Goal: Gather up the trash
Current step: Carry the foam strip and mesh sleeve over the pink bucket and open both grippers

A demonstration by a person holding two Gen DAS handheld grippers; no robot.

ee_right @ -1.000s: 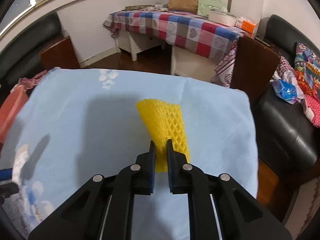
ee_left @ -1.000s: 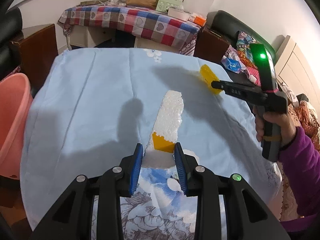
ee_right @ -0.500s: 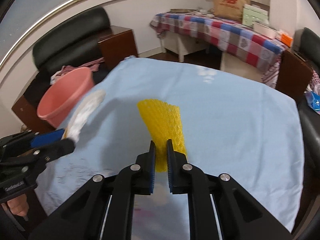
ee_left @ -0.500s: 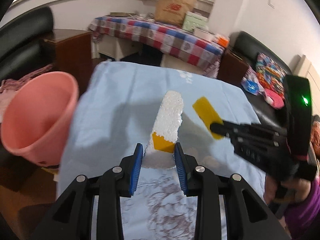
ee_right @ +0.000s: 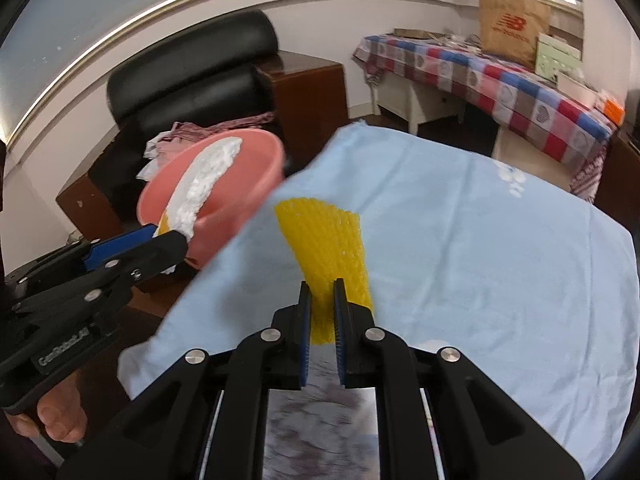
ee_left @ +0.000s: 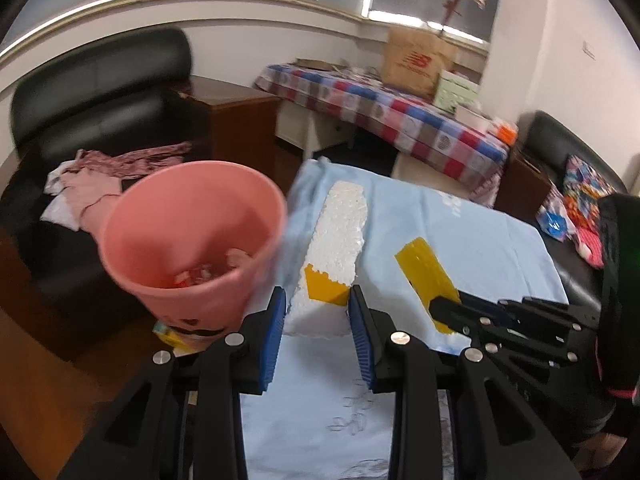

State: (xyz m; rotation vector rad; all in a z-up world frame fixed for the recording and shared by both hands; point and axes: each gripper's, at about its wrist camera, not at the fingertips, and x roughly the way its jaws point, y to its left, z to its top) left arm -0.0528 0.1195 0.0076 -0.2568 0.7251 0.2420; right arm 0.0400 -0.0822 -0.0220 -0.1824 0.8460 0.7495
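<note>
My left gripper (ee_left: 317, 312) is shut on a long white foam piece (ee_left: 338, 236) with a yellow patch, held in the air. It also shows in the right wrist view (ee_right: 204, 180), in front of the pink bin. My right gripper (ee_right: 320, 312) is shut on a yellow foam net sleeve (ee_right: 324, 240), which also shows in the left wrist view (ee_left: 426, 276). A pink plastic bin (ee_left: 192, 236) stands to the left of the table, with some scraps inside; it also shows in the right wrist view (ee_right: 236, 196).
The table carries a light blue cloth (ee_right: 480, 240). A black armchair (ee_left: 92, 92) with clothes on it and a dark wood cabinet (ee_left: 240, 120) stand behind the bin. A checked-cloth table (ee_left: 380, 116) with boxes is at the back.
Both grippers have swung left with their loads. The pink bin has come closer and more central in both views, and the foam piece is now beside its rim.
</note>
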